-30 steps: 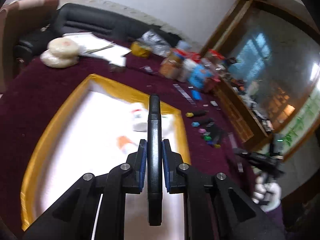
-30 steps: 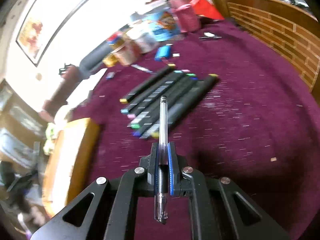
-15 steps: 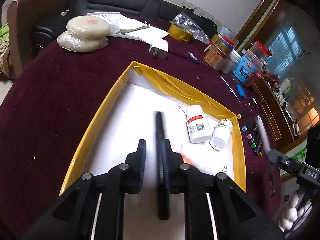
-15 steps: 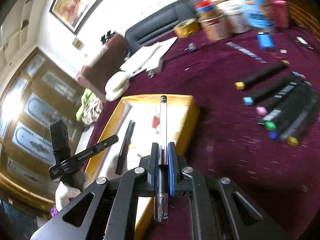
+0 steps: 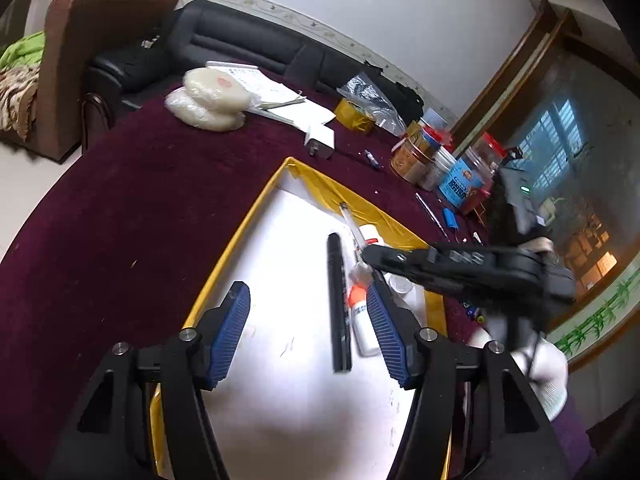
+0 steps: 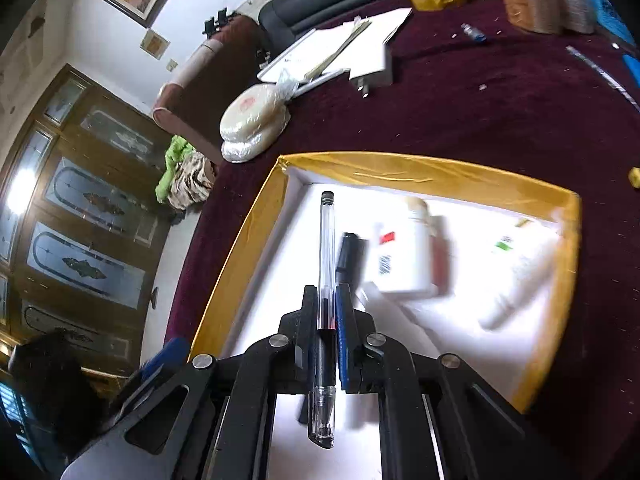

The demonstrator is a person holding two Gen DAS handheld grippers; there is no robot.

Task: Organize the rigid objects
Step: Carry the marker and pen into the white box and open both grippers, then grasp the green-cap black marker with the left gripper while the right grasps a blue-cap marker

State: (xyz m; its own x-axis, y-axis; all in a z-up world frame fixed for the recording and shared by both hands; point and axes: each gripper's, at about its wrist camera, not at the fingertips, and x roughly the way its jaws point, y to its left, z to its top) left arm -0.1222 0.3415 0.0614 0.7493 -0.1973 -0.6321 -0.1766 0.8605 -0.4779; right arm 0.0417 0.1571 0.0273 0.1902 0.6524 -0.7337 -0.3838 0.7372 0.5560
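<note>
A yellow-rimmed tray [image 5: 256, 208] with a white floor sits on the maroon table. A black marker [image 5: 338, 300] lies in it, beside a white glue bottle [image 5: 362, 320] with an orange cap and two white bottles. My left gripper [image 5: 308, 328] is open and empty above the tray, the marker lying below between its pads. My right gripper [image 6: 328, 320] is shut on a clear pen [image 6: 326, 280] and holds it over the tray [image 6: 240, 248], next to the black marker [image 6: 348, 256] and a white bottle [image 6: 404, 256]. The right gripper also shows in the left wrist view [image 5: 460, 268].
Two wrapped round white cakes [image 5: 212, 100], papers [image 5: 276, 96], a white charger [image 5: 320, 142], a tape roll [image 5: 354, 116] and jars [image 5: 424, 152] stand beyond the tray. A black sofa [image 5: 248, 48] and brown armchair [image 5: 92, 40] lie behind the table.
My left gripper opened and let go of the black marker, which now lies in the tray. My right gripper carried the clear pen from the marker row to over the tray.
</note>
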